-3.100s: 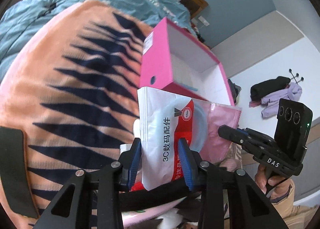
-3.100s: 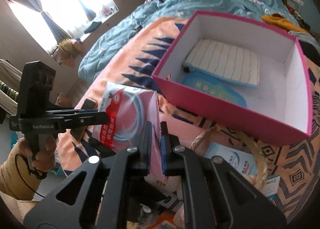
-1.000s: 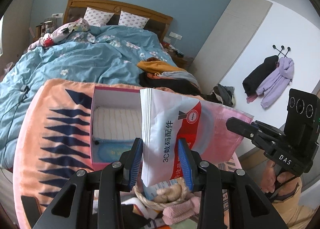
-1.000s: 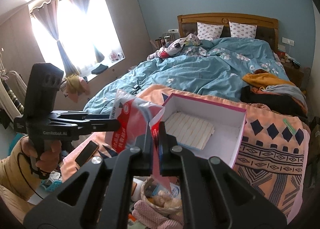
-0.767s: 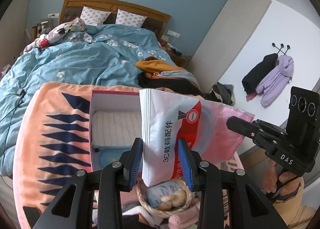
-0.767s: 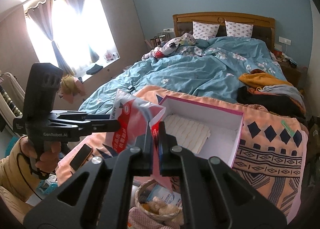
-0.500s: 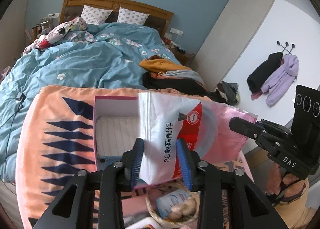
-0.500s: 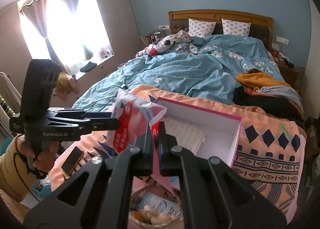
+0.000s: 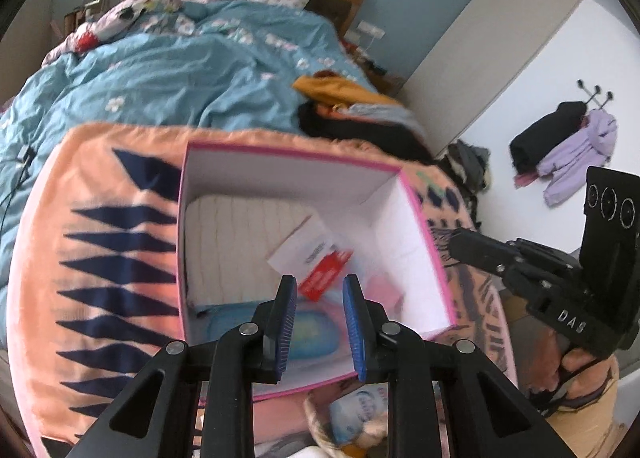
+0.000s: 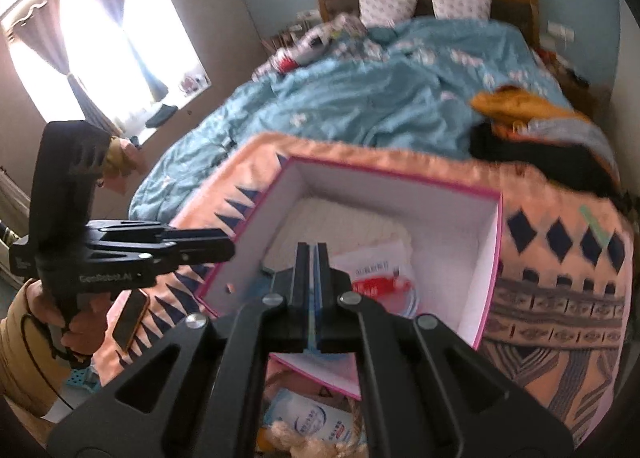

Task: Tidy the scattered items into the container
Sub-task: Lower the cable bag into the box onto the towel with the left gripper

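Observation:
The pink box (image 9: 424,234) with a white inside sits on the orange patterned blanket (image 9: 100,242). The white and red packet (image 9: 312,258) lies blurred inside the box, over a cream striped pouch (image 9: 236,234) and a blue pouch (image 9: 308,334). My left gripper (image 9: 320,290) is open and empty above the box's near side. My right gripper (image 10: 313,254) is shut and empty above the box (image 10: 490,282); the packet (image 10: 380,274) lies below it. Each gripper shows in the other's view, the right one (image 9: 460,242) and the left one (image 10: 224,246).
A woven basket with a blue-white packet and a plush item (image 9: 360,414) sits just in front of the box, also in the right wrist view (image 10: 316,422). A phone (image 10: 130,318) lies on the blanket's left edge. Blue duvet (image 9: 180,70) and clothes lie behind.
Both grippers let go of the white and red packet, and it dropped into the pink box. The left gripper opened. Both grippers moved closer over the box.

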A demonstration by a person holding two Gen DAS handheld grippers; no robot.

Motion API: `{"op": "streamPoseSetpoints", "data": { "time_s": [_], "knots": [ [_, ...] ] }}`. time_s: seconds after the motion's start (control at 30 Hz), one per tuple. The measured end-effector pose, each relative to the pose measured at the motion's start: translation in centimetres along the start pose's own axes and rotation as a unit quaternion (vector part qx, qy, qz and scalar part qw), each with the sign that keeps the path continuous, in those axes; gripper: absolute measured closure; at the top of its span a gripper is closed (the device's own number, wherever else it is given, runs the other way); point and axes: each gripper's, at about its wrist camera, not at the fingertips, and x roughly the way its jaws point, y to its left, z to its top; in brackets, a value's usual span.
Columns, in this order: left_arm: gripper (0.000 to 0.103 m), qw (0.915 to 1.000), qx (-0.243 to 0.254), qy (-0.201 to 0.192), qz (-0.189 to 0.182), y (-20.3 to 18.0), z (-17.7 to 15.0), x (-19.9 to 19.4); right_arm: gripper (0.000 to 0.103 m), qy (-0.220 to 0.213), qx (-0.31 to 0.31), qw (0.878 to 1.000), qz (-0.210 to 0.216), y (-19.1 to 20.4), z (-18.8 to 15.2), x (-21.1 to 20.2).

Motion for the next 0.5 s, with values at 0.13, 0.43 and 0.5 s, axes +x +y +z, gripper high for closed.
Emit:
{"op": "streamPoseSetpoints", "data": {
  "time_s": [0.13, 0.43, 0.5],
  "knots": [
    [0.080, 0.9996, -0.005, 0.026, 0.014, 0.6, -0.5, 2.4, 0.098, 0.031, 0.038, 0.999, -0.008, -2.7, -1.5, 1.7],
    [0.070, 0.9979, 0.013, 0.049, 0.040, -0.1, -0.3, 5.5, 0.090, 0.064, 0.089, 0.994, -0.015, -6.1, -4.3, 3.4],
    [0.061, 0.9969, 0.024, 0.056, 0.050, -0.6, 0.1, 6.3, 0.088, 0.068, 0.096, 0.993, -0.013, -6.3, -4.8, 3.6]
  ]
}}
